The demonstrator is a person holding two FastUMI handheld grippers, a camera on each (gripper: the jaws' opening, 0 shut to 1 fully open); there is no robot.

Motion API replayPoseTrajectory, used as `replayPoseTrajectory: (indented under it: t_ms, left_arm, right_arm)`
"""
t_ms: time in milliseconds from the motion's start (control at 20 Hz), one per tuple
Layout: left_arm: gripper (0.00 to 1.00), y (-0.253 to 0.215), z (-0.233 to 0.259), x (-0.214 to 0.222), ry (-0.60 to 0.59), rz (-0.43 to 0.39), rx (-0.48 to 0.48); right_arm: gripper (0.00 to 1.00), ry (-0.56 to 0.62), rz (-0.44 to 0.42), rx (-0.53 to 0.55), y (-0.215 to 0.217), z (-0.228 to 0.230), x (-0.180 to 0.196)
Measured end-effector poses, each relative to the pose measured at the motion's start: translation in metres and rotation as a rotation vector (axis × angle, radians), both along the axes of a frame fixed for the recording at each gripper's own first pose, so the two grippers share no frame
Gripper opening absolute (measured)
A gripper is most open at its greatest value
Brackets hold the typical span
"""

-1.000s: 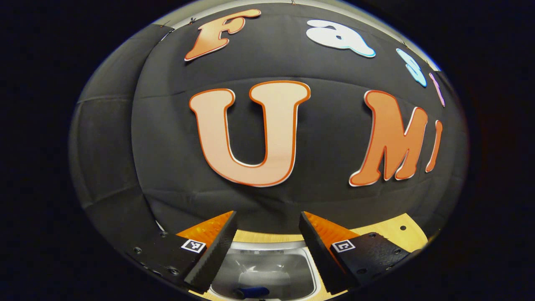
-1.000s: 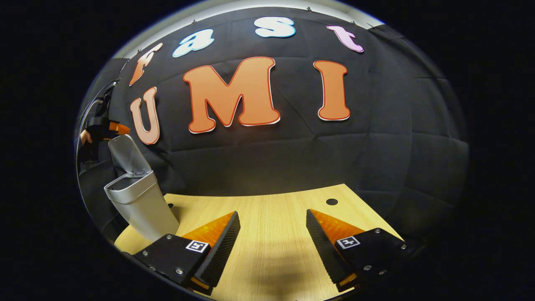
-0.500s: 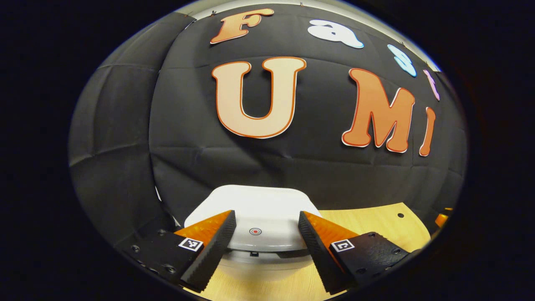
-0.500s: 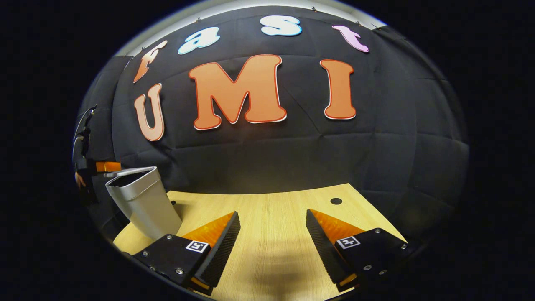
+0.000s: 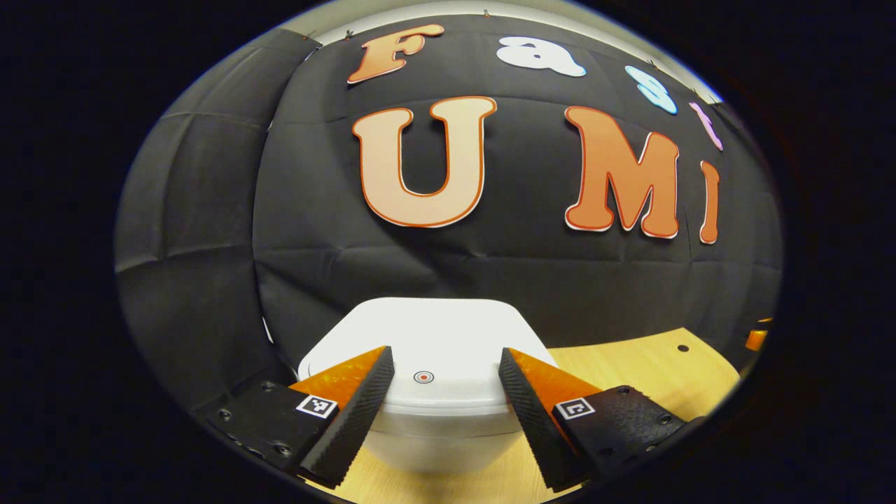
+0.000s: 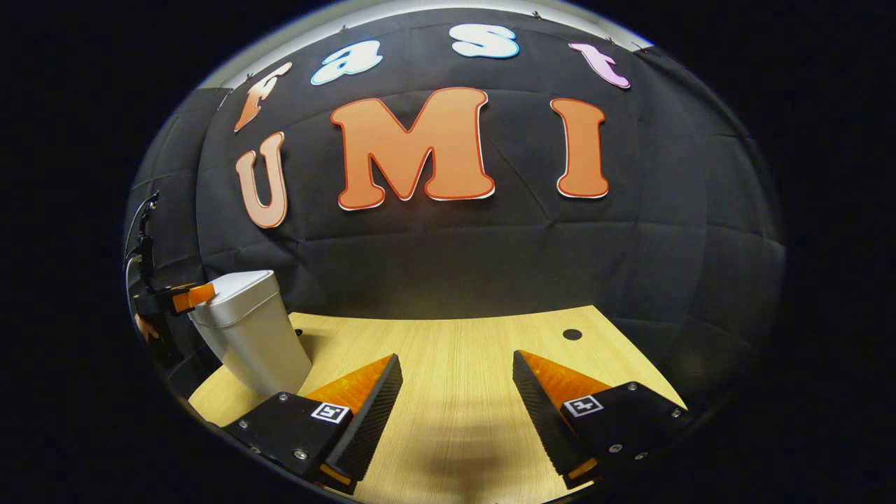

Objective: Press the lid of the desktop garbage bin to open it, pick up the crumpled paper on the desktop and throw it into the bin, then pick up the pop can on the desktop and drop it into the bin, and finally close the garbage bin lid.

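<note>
The silver-white garbage bin [image 5: 434, 434] stands on the wooden desktop, lid [image 5: 427, 343] down and flat with a small round mark near its front edge. My left gripper [image 5: 445, 406] hovers open just in front of and above the lid's front edge, nothing between its fingers. In the right gripper view the same bin [image 6: 255, 336] stands at the far left with its lid closed, and the left gripper [image 6: 185, 297] reaches its top from the left. My right gripper [image 6: 455, 413] is open over bare desktop, well to the right of the bin.
The light wooden desktop [image 6: 455, 350] runs back to the black cloth wall. A small dark hole [image 6: 572, 334] sits near its far right part. The desk's left edge lies close behind the bin.
One second ago the lid stood up and I looked into the open bin. The lid has swung down shut, and my left gripper has drawn back slightly. The right gripper barely moved.
</note>
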State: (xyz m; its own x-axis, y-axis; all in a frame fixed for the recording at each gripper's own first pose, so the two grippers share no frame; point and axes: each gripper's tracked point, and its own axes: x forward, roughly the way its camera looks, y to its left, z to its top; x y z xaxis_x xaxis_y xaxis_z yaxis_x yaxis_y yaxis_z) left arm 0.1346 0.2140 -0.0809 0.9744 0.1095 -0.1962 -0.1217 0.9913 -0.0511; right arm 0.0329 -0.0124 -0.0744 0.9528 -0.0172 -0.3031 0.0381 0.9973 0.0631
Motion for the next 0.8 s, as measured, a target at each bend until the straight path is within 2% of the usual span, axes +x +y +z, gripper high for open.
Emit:
replayPoseTrajectory:
  t_ms: [100,300,500,650,800]
  left_arm:
    - [0.94,0.001,0.007,0.000,-0.013,0.009,0.022]
    - [0.95,-0.009,0.046,-0.017,-0.105,0.042,0.008]
    - [0.94,-0.061,0.091,-0.044,-0.210,0.010,-0.032]
    - [0.94,-0.114,0.085,-0.056,-0.192,-0.043,-0.132]
    - [0.95,-0.159,0.079,-0.065,-0.159,-0.078,-0.169]
  right_arm:
    - [0.95,-0.013,0.004,0.005,0.002,0.005,-0.001]
    - [0.95,-0.065,-0.011,0.015,-0.003,0.028,-0.002]
    - [0.95,-0.165,-0.063,-0.006,-0.013,0.059,-0.009]
    - [0.95,-0.212,-0.054,-0.038,-0.009,0.070,-0.016]
    - [0.95,-0.247,-0.062,-0.045,-0.009,0.074,-0.027]
